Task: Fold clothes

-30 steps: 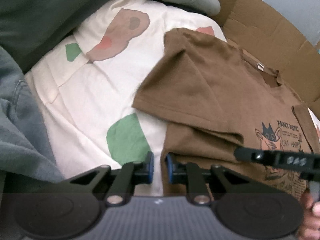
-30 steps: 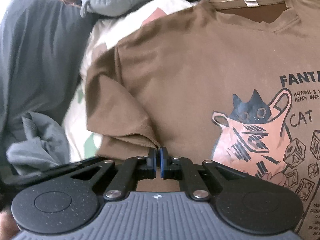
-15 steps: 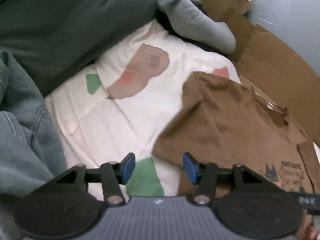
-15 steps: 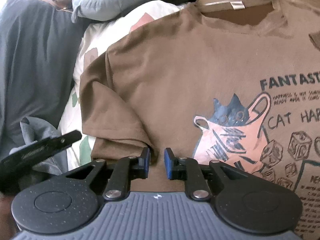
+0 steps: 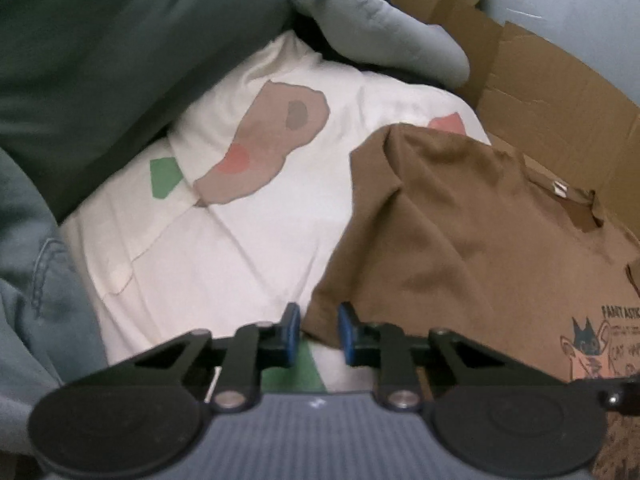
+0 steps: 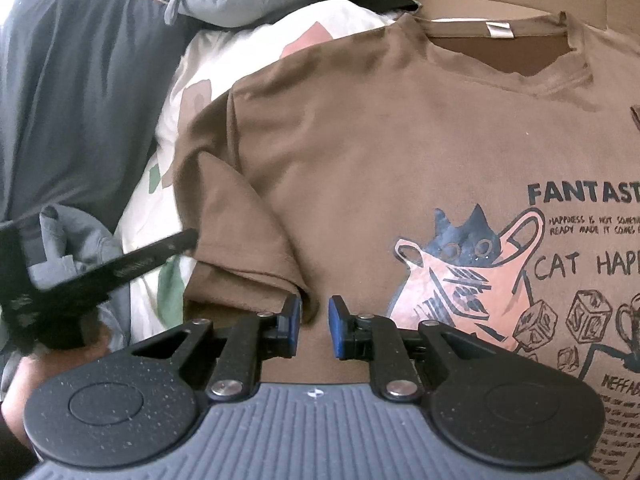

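A brown T-shirt [image 5: 460,240] with a cat print lies face up, partly on cardboard and partly on a cream cloth. Its left sleeve [image 6: 236,240] is folded inward over the body. My left gripper [image 5: 318,332] hovers at the sleeve's lower corner. Its jaws are closing, the brown hem edge sits in the gap, and the pads stand apart from it. My right gripper [image 6: 314,324] rests low over the shirt [image 6: 380,140] beside the sleeve hem, its jaws slightly open and holding nothing. One finger [image 6: 152,258] of the left gripper points at the sleeve.
The cream cloth [image 5: 224,264] with green, tan and pink patches spreads to the left. Dark green fabric [image 5: 120,60] and denim [image 5: 36,280] lie further left. A grey-blue padded roll [image 5: 380,32] lies at the back. Flattened cardboard [image 5: 540,68] extends right. A hand [image 6: 24,384] holds the left gripper.
The left gripper pulled back from the shirt, opened wide, then narrowed again at the sleeve's corner. The right gripper's jaws went from shut to slightly apart by the sleeve hem.
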Motion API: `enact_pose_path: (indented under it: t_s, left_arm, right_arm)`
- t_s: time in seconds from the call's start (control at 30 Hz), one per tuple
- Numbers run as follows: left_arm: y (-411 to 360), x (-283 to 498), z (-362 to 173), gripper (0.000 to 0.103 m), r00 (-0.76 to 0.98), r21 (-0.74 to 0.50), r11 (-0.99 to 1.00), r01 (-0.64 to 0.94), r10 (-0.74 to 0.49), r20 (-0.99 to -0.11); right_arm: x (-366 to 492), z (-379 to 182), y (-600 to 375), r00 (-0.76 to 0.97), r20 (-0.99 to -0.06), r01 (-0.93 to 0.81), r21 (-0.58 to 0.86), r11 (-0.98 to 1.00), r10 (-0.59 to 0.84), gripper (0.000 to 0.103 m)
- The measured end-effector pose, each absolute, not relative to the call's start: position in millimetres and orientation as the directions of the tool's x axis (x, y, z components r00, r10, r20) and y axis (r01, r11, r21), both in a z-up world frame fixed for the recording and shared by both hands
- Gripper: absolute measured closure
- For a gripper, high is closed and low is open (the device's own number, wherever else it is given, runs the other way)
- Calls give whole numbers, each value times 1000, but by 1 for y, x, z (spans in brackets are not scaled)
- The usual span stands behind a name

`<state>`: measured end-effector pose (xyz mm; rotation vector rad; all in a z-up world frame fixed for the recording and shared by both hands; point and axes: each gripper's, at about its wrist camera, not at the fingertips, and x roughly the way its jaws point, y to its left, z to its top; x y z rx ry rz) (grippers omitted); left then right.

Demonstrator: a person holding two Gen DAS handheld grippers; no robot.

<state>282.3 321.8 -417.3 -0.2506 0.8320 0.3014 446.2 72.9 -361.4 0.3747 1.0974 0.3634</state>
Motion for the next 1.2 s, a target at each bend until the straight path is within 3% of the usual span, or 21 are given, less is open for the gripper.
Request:
enact_pose_path:
  t_s: [0.17, 0.5, 0.53, 0.6, 0.7, 0.87, 1.2]
  left_arm:
    - [322, 284, -413, 97, 640, -127, 920, -370, 153, -753]
    - [318, 290, -372, 98, 710, -289, 901, -324, 30, -703]
    - [315, 291, -367, 98, 721, -309, 900, -306, 7, -693]
    - [309, 294, -358, 98, 738, -353, 896, -271, -42, -673]
    - [301, 301, -349, 98, 749, -407, 886, -223, -112, -653]
    - [300, 313, -352, 98, 742, -558, 805, -200, -248, -623]
    - [289, 342, -351, 98, 728, -631, 763, -141, -352, -588]
  right_arm:
    - [451, -355, 74, 415, -791, -133, 436, 890, 449, 85]
    - [458, -344, 99, 458, -754, -175, 443, 879, 471, 82]
    - [458, -343, 103, 460, -752, -186, 439, 879, 473, 81]
    - [461, -340, 107, 477, -738, -202, 437, 876, 478, 65]
    - [465, -334, 111, 507, -713, -228, 431, 873, 484, 55]
    - [470, -329, 115, 561, -688, -259, 383, 887, 461, 54]
    - [484, -331, 109, 659, -641, -238, 319, 917, 394, 54]
